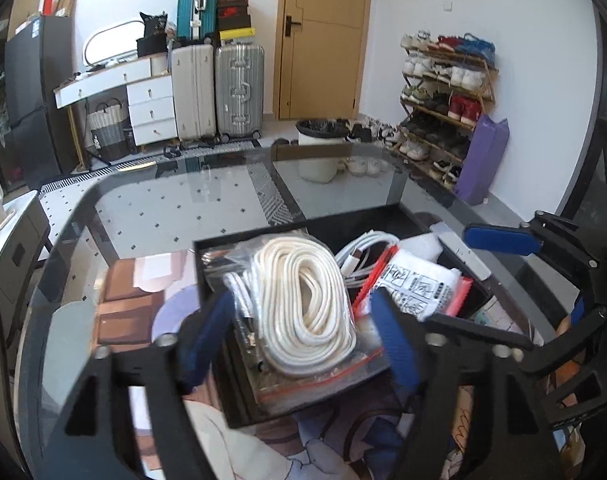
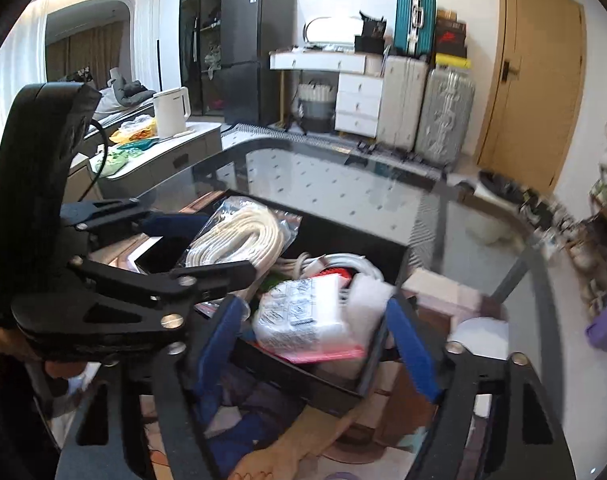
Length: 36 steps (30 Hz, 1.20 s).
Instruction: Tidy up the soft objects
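Each claw is a black plastic frame with triangular cut-outs and silver screws at its pivots. The left claw and right claw carry blue ribbed finger pads.

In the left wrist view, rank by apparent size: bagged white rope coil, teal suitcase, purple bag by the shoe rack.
1. Bagged white rope coil, largest, though closest to the camera.
2. Purple bag and teal suitcase look alike; not ranked.

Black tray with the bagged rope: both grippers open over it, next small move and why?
Probably lift both grippers clear. The clear zip bag of white rope already lies in the black tray, and the left gripper and right gripper stand open, gripping nothing.
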Each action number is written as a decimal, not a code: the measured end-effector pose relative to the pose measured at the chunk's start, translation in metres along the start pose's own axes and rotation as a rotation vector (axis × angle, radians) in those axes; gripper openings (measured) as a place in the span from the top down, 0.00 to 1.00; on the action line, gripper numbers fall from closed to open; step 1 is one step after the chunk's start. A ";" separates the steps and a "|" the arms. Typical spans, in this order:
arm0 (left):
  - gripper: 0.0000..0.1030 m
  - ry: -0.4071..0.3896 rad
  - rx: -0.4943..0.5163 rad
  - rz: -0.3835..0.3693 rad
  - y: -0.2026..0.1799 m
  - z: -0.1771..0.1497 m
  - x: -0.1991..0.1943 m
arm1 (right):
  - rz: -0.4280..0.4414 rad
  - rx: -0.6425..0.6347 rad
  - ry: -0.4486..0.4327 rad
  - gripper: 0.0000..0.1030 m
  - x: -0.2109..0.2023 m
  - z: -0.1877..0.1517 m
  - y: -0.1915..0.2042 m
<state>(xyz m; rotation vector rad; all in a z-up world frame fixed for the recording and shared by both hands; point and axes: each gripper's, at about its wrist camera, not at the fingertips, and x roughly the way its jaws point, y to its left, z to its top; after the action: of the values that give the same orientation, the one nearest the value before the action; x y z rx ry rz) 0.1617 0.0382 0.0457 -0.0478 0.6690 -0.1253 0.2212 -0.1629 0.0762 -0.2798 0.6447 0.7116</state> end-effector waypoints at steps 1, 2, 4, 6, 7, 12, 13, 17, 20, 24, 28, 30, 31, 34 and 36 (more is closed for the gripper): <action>0.17 -0.019 -0.003 -0.004 0.001 0.000 -0.006 | 0.002 0.005 -0.009 0.12 -0.004 0.000 -0.001; 0.09 -0.041 -0.006 0.000 0.001 -0.001 -0.013 | 0.007 0.016 -0.023 0.09 -0.009 -0.001 -0.003; 0.00 -0.088 -0.012 0.018 0.004 -0.002 -0.026 | 0.007 0.032 -0.035 0.01 -0.015 -0.004 -0.007; 0.00 -0.131 -0.024 0.025 0.007 -0.003 -0.039 | 0.004 0.041 -0.063 0.01 -0.024 -0.007 -0.009; 0.00 -0.142 -0.032 0.022 0.008 -0.005 -0.044 | -0.002 0.042 -0.081 0.01 -0.028 -0.009 -0.009; 0.00 -0.197 -0.062 0.040 0.015 -0.014 -0.064 | -0.015 0.067 -0.164 0.01 -0.047 -0.017 -0.008; 0.00 -0.203 -0.063 0.050 0.016 -0.016 -0.066 | -0.013 0.073 -0.172 0.01 -0.049 -0.019 -0.008; 0.00 -0.215 -0.072 0.076 0.017 -0.027 -0.071 | -0.011 0.086 -0.201 0.01 -0.059 -0.026 -0.006; 0.00 -0.217 -0.083 0.089 0.017 -0.038 -0.071 | -0.009 0.096 -0.215 0.01 -0.062 -0.031 -0.003; 0.00 -0.206 -0.088 0.107 0.017 -0.046 -0.064 | -0.011 0.105 -0.222 0.01 -0.063 -0.040 0.000; 0.00 -0.207 -0.079 0.133 0.017 -0.054 -0.058 | 0.005 0.112 -0.218 0.01 -0.062 -0.043 0.002; 0.00 -0.197 -0.087 0.126 0.019 -0.057 -0.055 | 0.003 0.109 -0.231 0.01 -0.064 -0.044 0.005; 0.00 -0.194 -0.090 0.122 0.019 -0.058 -0.053 | 0.006 0.109 -0.233 0.01 -0.064 -0.045 0.006; 0.00 -0.192 -0.092 0.120 0.018 -0.058 -0.052 | 0.000 0.108 -0.239 0.01 -0.064 -0.047 0.006; 0.00 -0.197 -0.093 0.114 0.018 -0.058 -0.053 | 0.000 0.112 -0.245 0.01 -0.064 -0.048 0.005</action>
<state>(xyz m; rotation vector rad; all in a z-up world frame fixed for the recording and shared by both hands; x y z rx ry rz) 0.0866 0.0625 0.0312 -0.1103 0.4790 0.0205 0.1591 -0.2137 0.0794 -0.0870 0.4494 0.6937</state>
